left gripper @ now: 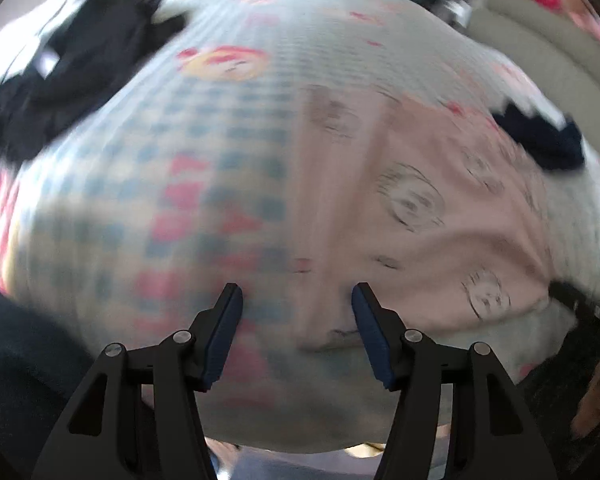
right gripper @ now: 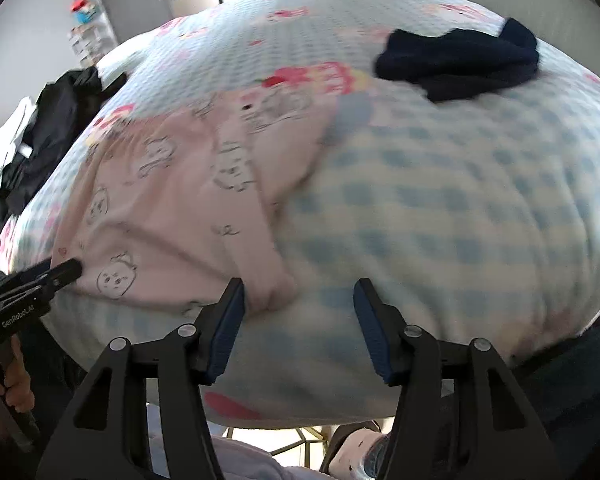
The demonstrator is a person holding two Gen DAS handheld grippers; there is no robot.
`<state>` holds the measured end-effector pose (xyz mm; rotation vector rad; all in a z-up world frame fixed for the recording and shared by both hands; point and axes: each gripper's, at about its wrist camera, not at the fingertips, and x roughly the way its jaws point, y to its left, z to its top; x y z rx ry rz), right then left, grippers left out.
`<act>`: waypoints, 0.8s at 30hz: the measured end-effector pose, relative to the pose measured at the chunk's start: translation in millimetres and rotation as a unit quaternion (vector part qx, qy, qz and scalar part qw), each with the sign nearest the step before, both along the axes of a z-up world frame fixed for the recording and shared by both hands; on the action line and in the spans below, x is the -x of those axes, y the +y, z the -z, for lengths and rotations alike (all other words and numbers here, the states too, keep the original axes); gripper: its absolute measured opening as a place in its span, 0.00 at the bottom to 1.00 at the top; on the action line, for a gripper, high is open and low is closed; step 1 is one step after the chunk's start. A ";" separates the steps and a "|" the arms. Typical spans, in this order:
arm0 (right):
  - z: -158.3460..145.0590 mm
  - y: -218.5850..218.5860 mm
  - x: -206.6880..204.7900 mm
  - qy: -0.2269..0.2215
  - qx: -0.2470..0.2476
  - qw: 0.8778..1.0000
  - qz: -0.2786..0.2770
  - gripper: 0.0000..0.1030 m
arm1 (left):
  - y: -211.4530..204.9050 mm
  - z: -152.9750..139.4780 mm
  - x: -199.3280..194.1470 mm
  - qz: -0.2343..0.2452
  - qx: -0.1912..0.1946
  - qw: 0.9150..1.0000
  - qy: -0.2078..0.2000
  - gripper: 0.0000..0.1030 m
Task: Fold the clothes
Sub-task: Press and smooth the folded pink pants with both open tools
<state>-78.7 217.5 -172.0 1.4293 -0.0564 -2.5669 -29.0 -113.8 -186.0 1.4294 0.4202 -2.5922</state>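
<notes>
Two open claws (left gripper: pixel 297 296) (right gripper: pixel 299 292) above pink garment (right gripper: pixel 172 208).

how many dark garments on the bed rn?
2: a navy one far right near the headboard, and a black pile at the far left edge. More may sit inside that pile or out of frame.

Pretty smeared all over on the left wrist view: checked bedspread (left gripper: pixel 204 168) ahead of the fingers just mush, pink garment (left gripper: pixel 420 200) prints barely readable. Dark pile (left gripper: pixel 60 92) far left cut by the edge. Left gripper (right gripper: pixel 66 270) half out of frame.
</notes>
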 end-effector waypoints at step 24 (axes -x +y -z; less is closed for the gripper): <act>-29.6 -11.6 29.0 0.045 0.036 0.998 -0.029 0.55 | -2.3 -29.3 56.1 0.012 -0.021 0.998 0.066 0.55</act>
